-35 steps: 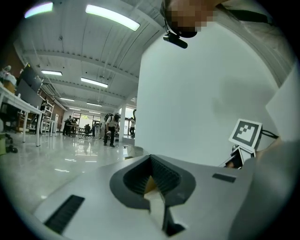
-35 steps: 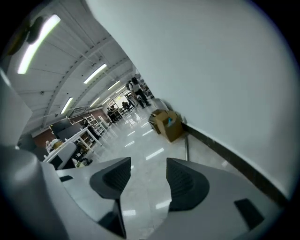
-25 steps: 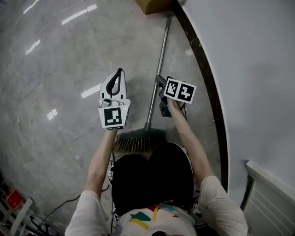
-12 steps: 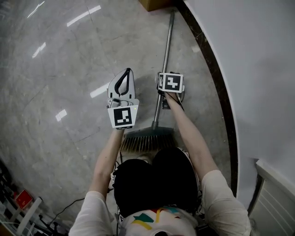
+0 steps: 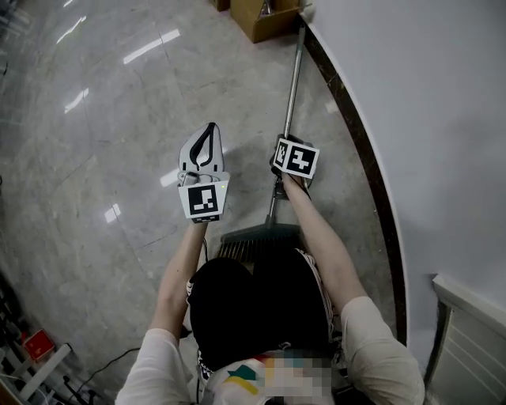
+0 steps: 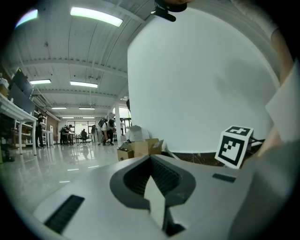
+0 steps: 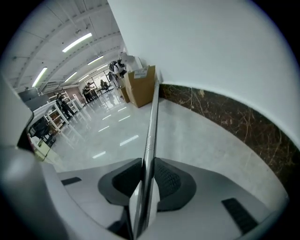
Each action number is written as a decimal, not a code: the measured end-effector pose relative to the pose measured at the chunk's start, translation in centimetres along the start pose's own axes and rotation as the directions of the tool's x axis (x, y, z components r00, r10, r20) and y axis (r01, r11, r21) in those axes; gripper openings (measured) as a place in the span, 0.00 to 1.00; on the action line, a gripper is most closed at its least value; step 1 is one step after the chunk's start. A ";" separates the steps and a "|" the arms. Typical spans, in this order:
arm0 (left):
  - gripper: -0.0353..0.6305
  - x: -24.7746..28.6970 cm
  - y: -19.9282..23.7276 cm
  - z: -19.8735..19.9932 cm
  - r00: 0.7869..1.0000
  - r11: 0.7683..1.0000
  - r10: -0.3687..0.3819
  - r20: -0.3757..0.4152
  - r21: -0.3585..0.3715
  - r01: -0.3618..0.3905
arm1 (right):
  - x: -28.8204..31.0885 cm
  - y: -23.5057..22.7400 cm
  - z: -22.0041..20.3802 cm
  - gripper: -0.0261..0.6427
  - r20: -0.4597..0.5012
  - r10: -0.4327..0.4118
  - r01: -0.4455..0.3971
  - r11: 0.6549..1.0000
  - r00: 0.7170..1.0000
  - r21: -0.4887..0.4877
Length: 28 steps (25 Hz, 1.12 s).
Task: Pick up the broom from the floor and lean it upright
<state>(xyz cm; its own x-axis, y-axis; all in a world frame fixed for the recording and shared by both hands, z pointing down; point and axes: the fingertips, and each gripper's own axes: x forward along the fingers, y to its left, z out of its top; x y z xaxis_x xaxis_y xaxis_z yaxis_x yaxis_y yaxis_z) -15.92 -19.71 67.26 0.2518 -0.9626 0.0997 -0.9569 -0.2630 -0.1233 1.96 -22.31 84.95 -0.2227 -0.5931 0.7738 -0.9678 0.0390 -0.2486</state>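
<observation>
The broom lies on the grey marble floor along the wall, its metal handle [image 5: 289, 99] running away from me and its dark bristle head [image 5: 257, 240] by my knees. My right gripper [image 5: 278, 176] points down onto the lower handle. Its jaws are closing, and in the right gripper view [image 7: 144, 190] both pads sit against the broom handle [image 7: 152, 126] between them. My left gripper [image 5: 208, 129] hovers left of the handle, roughly level, shut and with nothing in it [image 6: 153, 190].
A curved white wall [image 5: 411, 95] with a dark marble baseboard [image 5: 357, 134] runs along the right. A cardboard box [image 5: 265, 16] stands at the handle's far end. Bare floor stretches to the left. Cables and small items lie at the lower left.
My right gripper has come down on the broom handle and its jaws have closed round it. The left gripper has stayed beside the handle, still shut.
</observation>
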 end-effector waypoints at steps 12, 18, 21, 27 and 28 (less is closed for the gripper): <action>0.12 3.6 -4.1 20.2 0.951 0.995 -0.096 0.292 0.037 0.089 | -17.0 0.4 14.2 0.17 0.467 0.024 0.008 0.998 0.884 -0.066; 0.12 5.0 -12.0 21.5 0.947 0.975 -0.175 0.271 -0.083 0.204 | -24.8 -3.2 14.7 0.17 0.636 -0.065 0.092 0.996 0.769 -0.010; 0.12 5.4 -16.8 20.5 0.928 0.956 -0.265 0.262 -0.056 0.289 | -28.8 -5.0 15.3 0.17 0.717 -0.112 0.152 0.988 0.688 0.008; 0.12 5.6 -21.3 22.0 0.883 0.923 -0.361 0.298 -0.019 0.384 | -35.7 -9.7 16.0 0.17 0.821 -0.315 0.296 0.937 0.475 0.188; 0.12 5.4 -21.9 21.5 0.879 0.918 -0.380 0.289 0.003 0.396 | -36.2 -10.5 16.1 0.17 0.824 -0.342 0.309 0.926 0.452 0.215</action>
<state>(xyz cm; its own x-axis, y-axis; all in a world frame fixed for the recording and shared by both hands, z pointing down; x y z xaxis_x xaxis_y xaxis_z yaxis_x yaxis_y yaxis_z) 9.51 -20.58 49.27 0.6269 -0.7643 -0.1511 -0.7783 -0.6232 -0.0766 22.03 -14.15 50.16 0.3270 -0.9440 -0.0449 -0.9402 -0.3202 -0.1164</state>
